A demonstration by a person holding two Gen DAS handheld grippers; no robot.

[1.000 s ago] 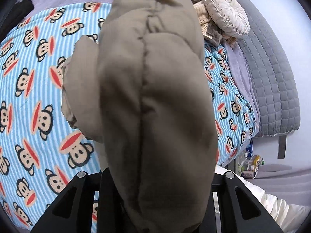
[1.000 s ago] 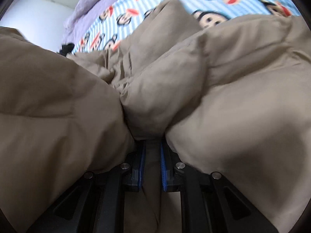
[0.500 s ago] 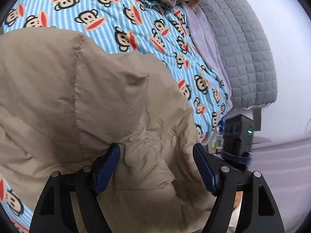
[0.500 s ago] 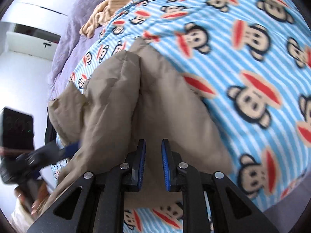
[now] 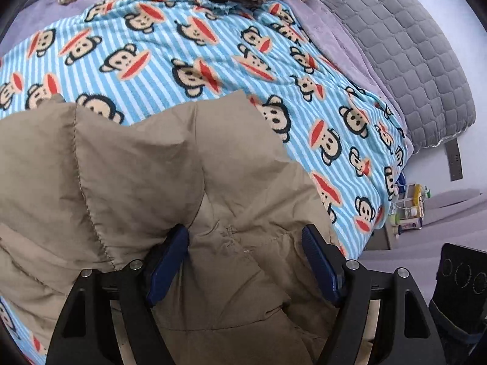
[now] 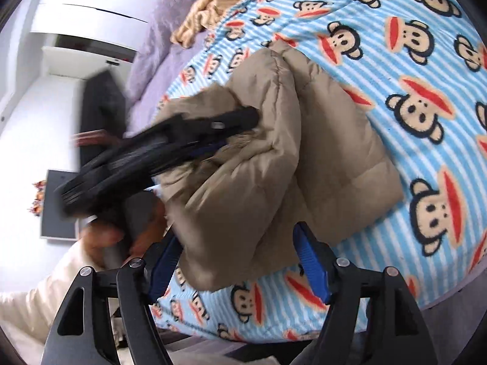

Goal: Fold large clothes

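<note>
Since a half-second ago, right gripper (image 6: 240, 261) jaws released the padded jacket (image 6: 274, 158); left gripper (image 5: 246, 252) jaws gape over it.

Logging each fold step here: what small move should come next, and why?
Probably lift both tongs clear. The left tongs and right tongs are both open, and the puffy tan quilted jacket lies bundled on the blue-striped monkey-print blanket, held by neither.

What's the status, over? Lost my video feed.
Left gripper open, fingers astride the tan puffer jacket. Right gripper open at the jacket's near edge. Jacket lies bunched on the monkey-print blanket. Nothing in the way.
</note>
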